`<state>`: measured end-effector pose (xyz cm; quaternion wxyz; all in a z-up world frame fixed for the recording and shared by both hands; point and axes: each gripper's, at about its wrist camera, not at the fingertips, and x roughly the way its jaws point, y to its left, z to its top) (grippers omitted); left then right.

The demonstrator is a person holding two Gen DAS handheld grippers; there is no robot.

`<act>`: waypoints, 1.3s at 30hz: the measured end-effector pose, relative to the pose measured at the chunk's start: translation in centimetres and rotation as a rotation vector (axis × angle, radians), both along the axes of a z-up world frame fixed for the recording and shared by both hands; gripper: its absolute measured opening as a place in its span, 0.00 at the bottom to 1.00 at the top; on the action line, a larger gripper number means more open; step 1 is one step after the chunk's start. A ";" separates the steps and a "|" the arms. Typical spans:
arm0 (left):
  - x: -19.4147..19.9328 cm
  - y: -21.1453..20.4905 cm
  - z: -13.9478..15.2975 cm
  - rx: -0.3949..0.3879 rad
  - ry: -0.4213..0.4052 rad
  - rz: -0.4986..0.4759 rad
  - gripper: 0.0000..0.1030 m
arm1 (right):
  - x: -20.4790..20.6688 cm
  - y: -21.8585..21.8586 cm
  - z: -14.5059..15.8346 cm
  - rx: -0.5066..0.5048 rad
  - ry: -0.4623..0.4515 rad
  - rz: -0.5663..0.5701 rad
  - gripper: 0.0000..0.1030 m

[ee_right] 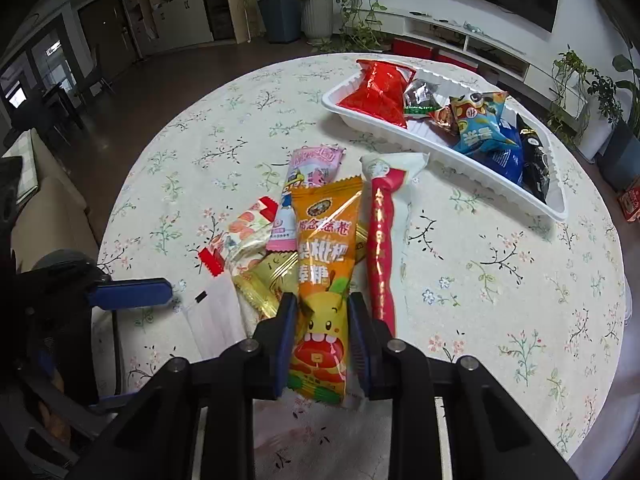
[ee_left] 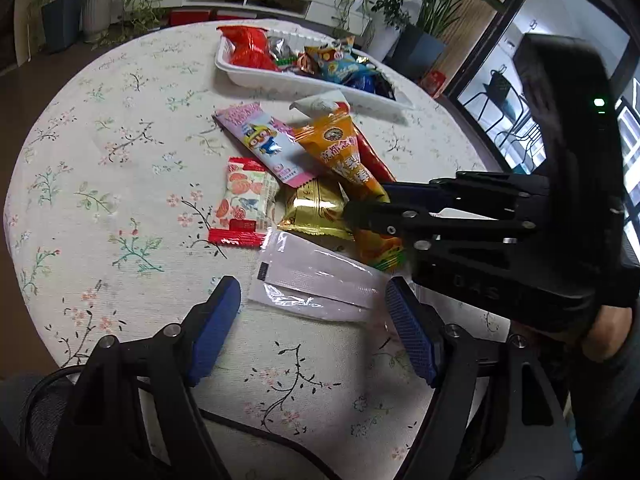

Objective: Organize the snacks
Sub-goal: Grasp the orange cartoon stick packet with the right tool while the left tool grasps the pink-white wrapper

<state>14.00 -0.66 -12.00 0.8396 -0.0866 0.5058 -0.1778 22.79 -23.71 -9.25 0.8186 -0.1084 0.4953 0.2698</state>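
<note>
A long orange candy packet [ee_right: 325,240] lies on top of the snack pile, and my right gripper [ee_right: 322,298] is shut on its lower end. The left wrist view shows that gripper [ee_left: 366,200] coming in from the right onto the orange packet [ee_left: 340,152]. My left gripper [ee_left: 312,304] is open, with a white and clear flat packet [ee_left: 316,284] lying between its blue fingertips and a gap at the left pad. Farther back, a white tray [ee_right: 440,160] holds several snack bags.
Loose around the orange packet lie a pink packet [ee_right: 310,176], a peach-print packet [ee_right: 248,228], a gold packet [ee_right: 266,280] and a red stick in a white wrapper [ee_right: 382,240]. A floral cloth [ee_left: 120,160] covers the round table. A black cable [ee_left: 260,432] crosses its near edge.
</note>
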 end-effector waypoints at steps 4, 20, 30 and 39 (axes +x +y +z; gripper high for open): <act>-0.2 -1.1 -0.2 0.019 0.017 -0.010 0.72 | -0.6 -1.2 0.5 0.030 0.003 -0.013 0.25; -1.2 -6.1 2.3 0.509 -0.200 -1.077 0.72 | -2.2 -6.6 1.7 0.177 0.067 -0.055 0.23; 1.2 -8.5 -1.6 0.519 -0.098 -1.320 0.72 | -1.8 -6.9 0.4 0.209 0.118 -0.060 0.23; 2.5 -7.9 -1.7 0.471 -0.008 -1.340 0.49 | -1.4 -6.4 -0.3 0.215 0.151 -0.049 0.23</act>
